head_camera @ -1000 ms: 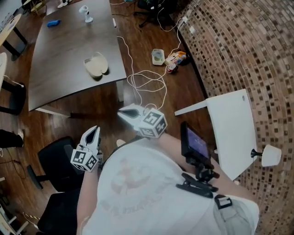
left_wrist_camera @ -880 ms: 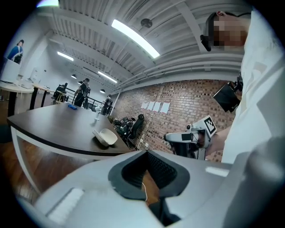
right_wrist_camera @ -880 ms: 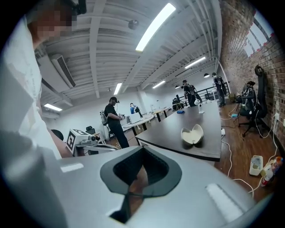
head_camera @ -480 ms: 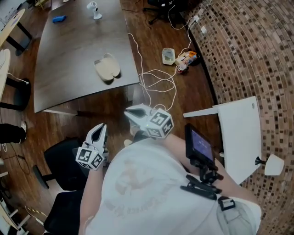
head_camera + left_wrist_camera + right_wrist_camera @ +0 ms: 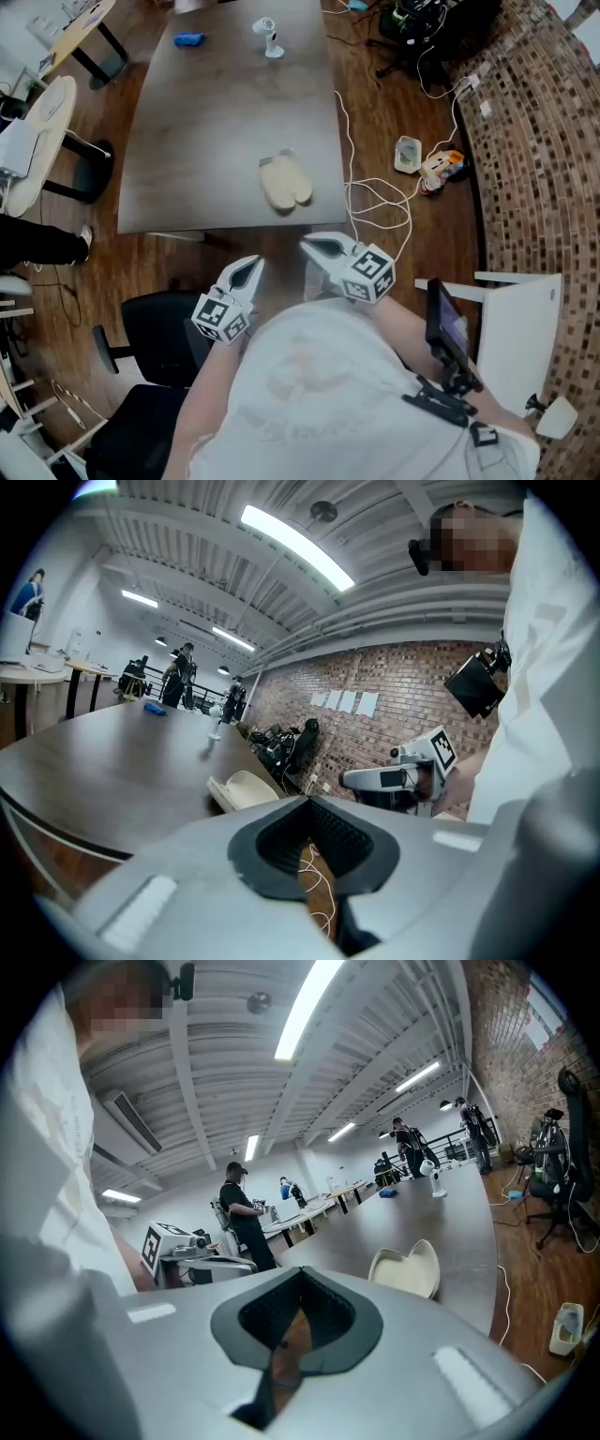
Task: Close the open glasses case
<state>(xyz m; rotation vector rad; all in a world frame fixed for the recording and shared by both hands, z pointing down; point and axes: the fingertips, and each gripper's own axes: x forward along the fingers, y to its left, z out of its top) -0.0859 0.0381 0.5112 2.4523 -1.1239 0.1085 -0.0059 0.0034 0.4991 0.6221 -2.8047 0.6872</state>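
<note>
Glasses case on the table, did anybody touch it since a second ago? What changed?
Nobody touched it. The person stepped toward the table, so the left claw and right claw came nearer its edge. Neither took hold of anything; both stayed shut and empty. The glasses case stayed open in the same spot.

I read the worktop as dark, matt wood grain with a faint sheen. The glasses case by its near edge looks smooth and cream. The floor is glossy brown boards, the wall rough brick, and the left tool and right tool matt grey plastic
</note>
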